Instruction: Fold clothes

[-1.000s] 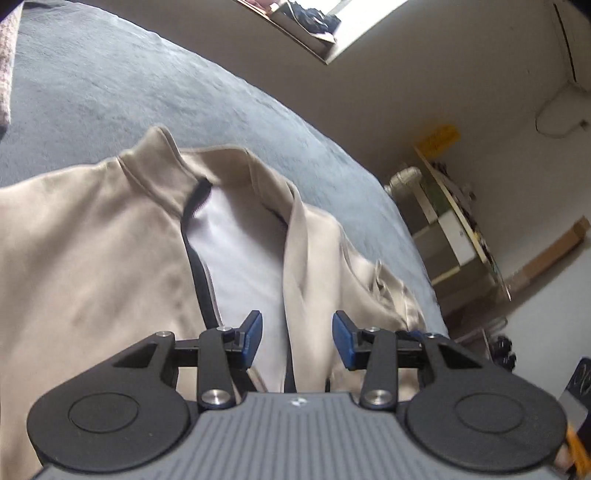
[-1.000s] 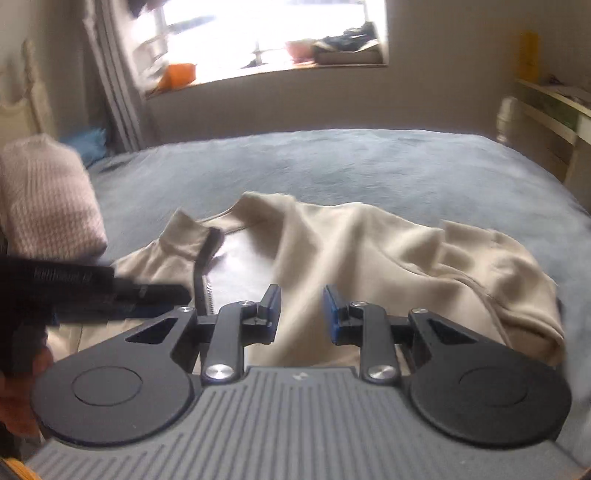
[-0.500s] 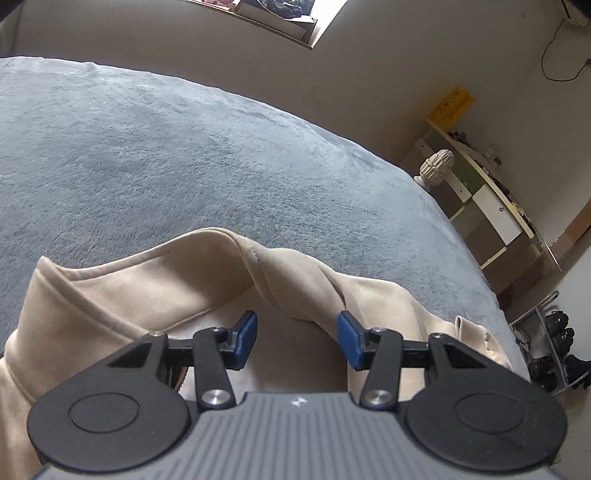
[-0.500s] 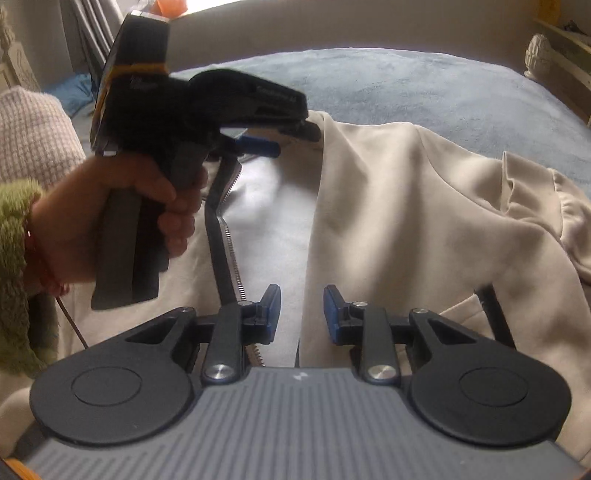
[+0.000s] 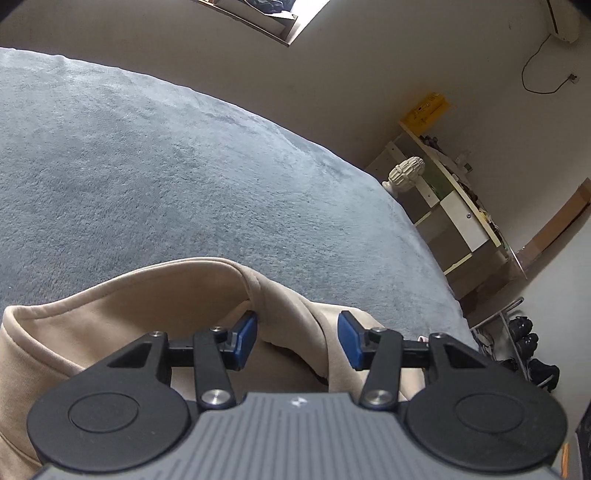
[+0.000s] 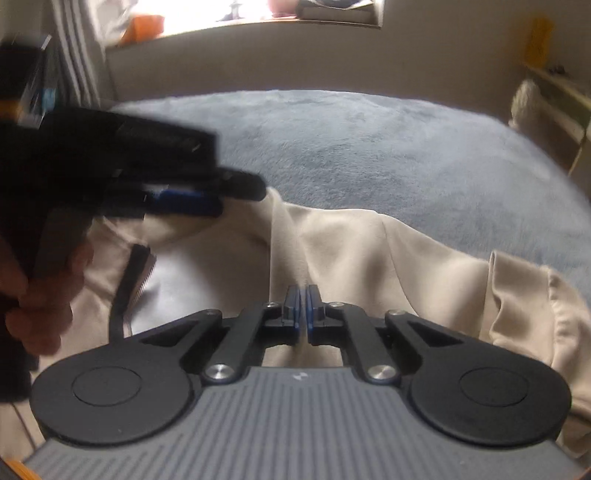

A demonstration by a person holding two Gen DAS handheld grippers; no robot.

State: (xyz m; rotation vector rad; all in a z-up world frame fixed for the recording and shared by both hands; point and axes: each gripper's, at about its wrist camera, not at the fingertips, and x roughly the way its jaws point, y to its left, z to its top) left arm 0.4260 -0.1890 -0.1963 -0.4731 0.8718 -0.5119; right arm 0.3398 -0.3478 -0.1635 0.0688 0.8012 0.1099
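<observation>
A beige zip-up jacket [image 6: 351, 251] lies open on the grey-blue blanket [image 6: 369, 140], its dark zipper [image 6: 129, 280] along the left front edge. My right gripper [image 6: 302, 306] is shut, with a ridge of the jacket's right front pinched between its blue pads. My left gripper [image 5: 297, 338] stands open at the collar [image 5: 110, 295], and a fold of collar cloth sits between its pads. The right wrist view shows that left gripper [image 6: 236, 192] blurred at upper left, held by a hand [image 6: 40, 306], with its tips at the collar's edge.
Bare blanket [image 5: 147, 166] stretches beyond the collar to the wall. A shelf unit [image 5: 454, 218] and a shoe rack [image 5: 524, 347] stand past the bed's right edge. A window sill [image 6: 258, 18] and curtain [image 6: 77, 55] lie behind the bed.
The left gripper moved from over the jacket's open front up to the collar. The right gripper came in low over the right front edge and shut on a ridge of cloth.
</observation>
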